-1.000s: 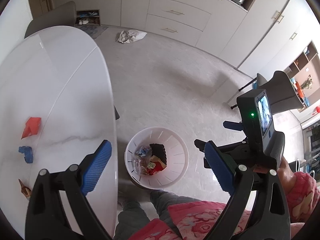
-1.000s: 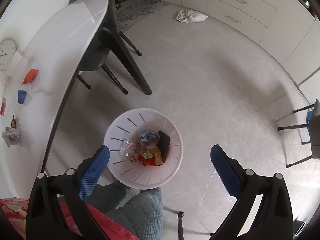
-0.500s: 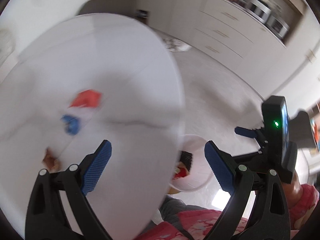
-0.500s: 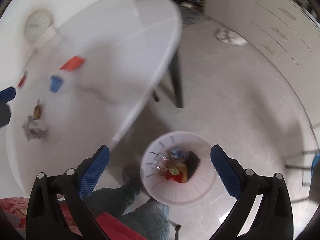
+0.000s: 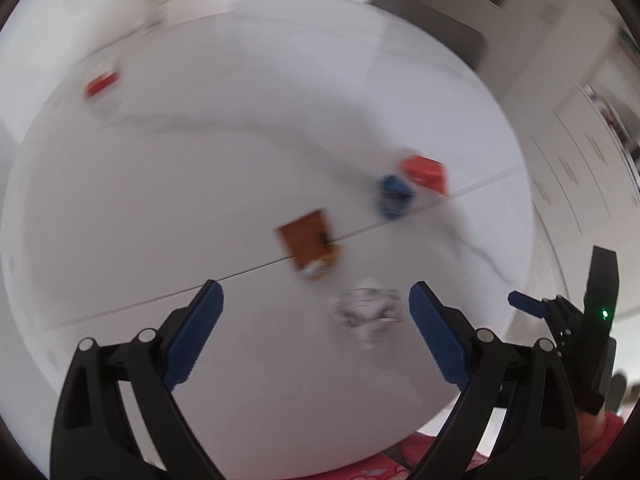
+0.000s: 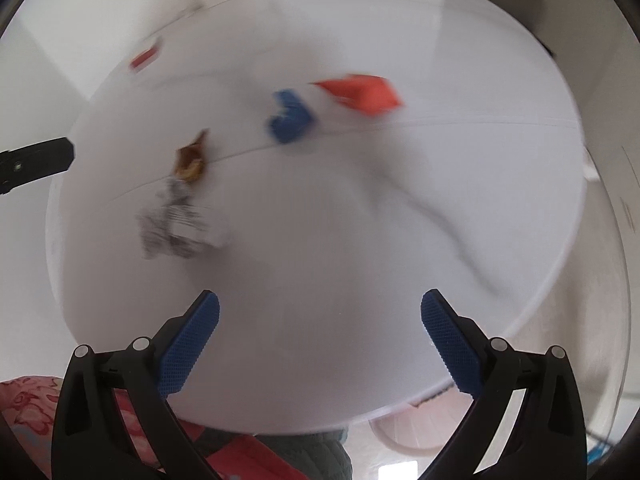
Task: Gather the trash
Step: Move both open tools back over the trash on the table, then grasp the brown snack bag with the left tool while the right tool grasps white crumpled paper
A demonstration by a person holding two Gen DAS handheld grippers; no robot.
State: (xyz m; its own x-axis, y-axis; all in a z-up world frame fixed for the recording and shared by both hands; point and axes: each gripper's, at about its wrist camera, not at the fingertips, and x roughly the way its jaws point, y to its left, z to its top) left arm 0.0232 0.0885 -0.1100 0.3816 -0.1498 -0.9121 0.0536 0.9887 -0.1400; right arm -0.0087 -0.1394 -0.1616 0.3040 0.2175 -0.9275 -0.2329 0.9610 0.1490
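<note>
Several pieces of trash lie on the white oval table (image 5: 160,200): a crumpled grey-white paper wad (image 5: 370,312), a brown wrapper (image 5: 310,246), a blue piece (image 5: 394,196), a red piece (image 5: 426,172) and a small red piece (image 5: 102,84) far back. My left gripper (image 5: 314,316) is open and empty, above the table, with the wad just inside its right finger. My right gripper (image 6: 320,324) is open and empty above the near table edge; its view shows the wad (image 6: 172,224), brown wrapper (image 6: 192,158), blue piece (image 6: 290,116) and red piece (image 6: 362,92). Both views are motion-blurred.
A sliver of the white bin's rim (image 6: 394,438) shows below the table edge in the right wrist view. A grey chair back (image 5: 436,28) stands behind the table. White cabinets (image 5: 580,152) line the right side. My right gripper's body (image 5: 588,332) sits at the table's right edge.
Both grippers have swung from over the floor bin up and left to over the table. The trash on the table is now close in front. Both stayed open.
</note>
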